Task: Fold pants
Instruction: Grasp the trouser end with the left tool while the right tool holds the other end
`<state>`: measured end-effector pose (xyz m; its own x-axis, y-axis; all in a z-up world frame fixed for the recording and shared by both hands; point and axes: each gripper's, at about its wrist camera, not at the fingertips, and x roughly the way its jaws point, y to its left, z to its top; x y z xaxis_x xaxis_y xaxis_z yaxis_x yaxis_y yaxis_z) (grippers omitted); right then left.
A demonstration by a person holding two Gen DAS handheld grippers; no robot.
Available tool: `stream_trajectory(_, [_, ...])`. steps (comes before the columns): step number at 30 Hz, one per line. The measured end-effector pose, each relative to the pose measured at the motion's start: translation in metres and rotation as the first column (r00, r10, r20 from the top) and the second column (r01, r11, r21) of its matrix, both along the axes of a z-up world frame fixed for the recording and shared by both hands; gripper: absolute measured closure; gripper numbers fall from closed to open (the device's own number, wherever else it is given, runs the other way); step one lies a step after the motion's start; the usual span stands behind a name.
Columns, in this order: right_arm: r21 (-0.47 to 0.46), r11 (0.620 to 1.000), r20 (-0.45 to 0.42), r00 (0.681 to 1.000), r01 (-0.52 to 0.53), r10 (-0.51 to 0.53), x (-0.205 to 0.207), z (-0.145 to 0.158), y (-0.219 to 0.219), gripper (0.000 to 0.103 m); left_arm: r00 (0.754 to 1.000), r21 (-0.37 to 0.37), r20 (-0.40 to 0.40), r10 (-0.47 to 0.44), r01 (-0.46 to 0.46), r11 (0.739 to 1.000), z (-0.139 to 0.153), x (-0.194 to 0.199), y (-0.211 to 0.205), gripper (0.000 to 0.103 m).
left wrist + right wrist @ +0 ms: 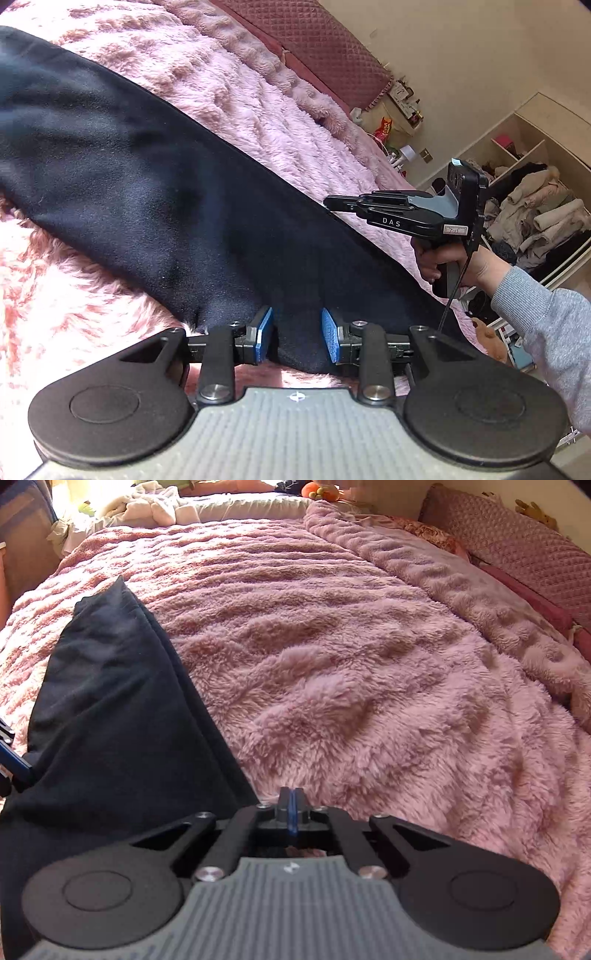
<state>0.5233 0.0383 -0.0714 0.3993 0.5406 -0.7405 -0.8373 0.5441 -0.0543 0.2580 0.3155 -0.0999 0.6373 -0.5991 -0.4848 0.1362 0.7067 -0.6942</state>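
Two grippers were seen: the left gripper [297, 330] stood open astride the pants [155, 192] edge, the right gripper [291, 812] closed and empty. Too little cloth might be caught, and the fold skewed on the fluffy blanket [351, 664].

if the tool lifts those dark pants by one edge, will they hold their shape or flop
Probably flop: the pants lie limp with soft creases. They look like light, thin knit, so one edge should lift easily while the rest trails. On the fuzzy blanket they will likely drag and bunch, not slide.

Dark pants [110, 709] on pink blanket [369, 664]
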Motion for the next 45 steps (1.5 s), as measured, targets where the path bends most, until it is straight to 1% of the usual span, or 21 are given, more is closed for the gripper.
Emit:
stream_trajectory(3, [0.020,0.999,-0.031,0.999,0.038,-0.037,0.002,0.006,0.002,0.103,0.999,-0.031,0.002,0.043,-0.043,0.999,0.004,-0.009,0.022,0.065])
stream_trajectory(5, [0.028,0.998,0.060,0.996,0.057,-0.058,-0.015,0.014,0.011,0.098,0.996,-0.044,0.012,0.093,-0.093,0.995,0.007,-0.017,0.041,0.061])
stream_trajectory(7, [0.069,0.994,0.103,0.990,0.089,-0.096,-0.031,0.022,0.022,0.073,0.986,-0.046,0.013,0.168,-0.167,0.985,0.009,-0.023,0.068,0.059])
stream_trajectory(8, [0.105,0.989,0.104,0.987,0.108,-0.119,-0.039,0.027,0.028,0.074,0.974,-0.046,0.004,0.225,-0.225,0.973,0.009,-0.026,0.085,0.059])
stream_trajectory(10, [0.172,0.973,0.102,0.979,0.157,-0.177,-0.062,0.034,0.041,0.075,0.934,-0.056,-0.027,0.357,-0.358,0.932,0.008,-0.031,0.120,0.059])
stream_trajectory(12, [0.222,0.945,0.109,0.957,0.238,-0.267,-0.091,0.039,0.050,0.075,0.869,-0.090,-0.076,0.488,-0.494,0.865,0.005,-0.034,0.160,0.059])
stream_trajectory(14, [0.284,0.898,0.021,0.934,0.337,-0.357,-0.122,0.040,0.043,0.075,0.802,-0.100,-0.102,0.588,-0.597,0.796,-0.001,-0.038,0.193,0.059])
stream_trajectory(16, [0.338,0.849,-0.061,0.910,0.406,-0.411,-0.154,0.037,0.025,0.075,0.773,-0.098,-0.108,0.625,-0.634,0.767,-0.009,-0.035,0.215,0.058])
stream_trajectory(18, [0.337,0.821,-0.094,0.884,0.461,-0.457,-0.182,0.029,0.009,0.075,0.762,-0.163,-0.137,0.632,-0.647,0.745,-0.030,-0.026,0.237,0.060])
stream_trajectory(20, [0.295,0.796,-0.141,0.848,0.529,-0.511,-0.207,0.016,-0.009,0.077,0.754,-0.237,-0.162,0.636,-0.656,0.717,-0.047,-0.016,0.249,0.069])
stream_trajectory(23, [0.234,0.733,-0.221,0.769,0.639,-0.600,-0.232,-0.007,-0.042,0.082,0.744,-0.293,-0.145,0.652,-0.662,0.690,-0.051,-0.007,0.254,0.071])
stream_trajectory(26, [0.182,0.695,-0.247,0.717,0.695,-0.652,-0.242,-0.014,-0.057,0.102,0.741,-0.280,-0.144,0.656,-0.666,0.691,-0.051,0.005,0.252,0.071])
stream_trajectory(27, [0.153,0.697,-0.245,0.710,0.701,-0.660,-0.244,-0.014,-0.060,0.103,0.740,-0.281,-0.142,0.658,-0.667,0.690,-0.052,0.008,0.251,0.071])
stream_trajectory(30, [0.125,0.716,-0.211,0.723,0.687,-0.658,-0.255,0.000,-0.067,0.101,0.734,-0.307,-0.140,0.665,-0.670,0.676,-0.056,0.015,0.252,0.071])
stream_trajectory(32, [0.178,0.712,-0.181,0.733,0.680,-0.655,-0.266,0.016,-0.077,0.087,0.733,-0.335,-0.152,0.663,-0.669,0.663,-0.058,0.020,0.254,0.073])
stream_trajectory(33, [0.204,0.710,-0.160,0.738,0.674,-0.655,-0.271,0.024,-0.080,0.076,0.729,-0.349,-0.163,0.665,-0.673,0.652,-0.060,0.022,0.255,0.077])
stream_trajectory(34, [0.223,0.708,-0.134,0.740,0.670,-0.659,-0.276,0.031,-0.082,0.071,0.720,-0.360,-0.179,0.671,-0.682,0.636,-0.063,0.023,0.257,0.085])
stream_trajectory(36, [0.237,0.704,-0.075,0.735,0.669,-0.674,-0.281,0.041,-0.083,0.070,0.695,-0.376,-0.212,0.687,-0.707,0.599,-0.068,0.018,0.259,0.090])
stream_trajectory(39, [0.233,0.705,-0.016,0.728,0.669,-0.685,-0.284,0.042,-0.086,0.064,0.685,-0.356,-0.179,0.707,-0.715,0.602,-0.066,0.019,0.253,0.098])
stream_trajectory(43, [0.163,0.647,-0.076,0.663,0.745,-0.745,-0.278,0.020,-0.103,0.066,0.683,-0.366,-0.163,0.712,-0.712,0.599,-0.062,0.019,0.251,0.098])
stream_trajectory(45, [0.173,0.631,-0.096,0.650,0.756,-0.754,-0.283,0.014,-0.110,0.066,0.687,-0.381,-0.138,0.714,-0.702,0.602,-0.062,0.014,0.251,0.098])
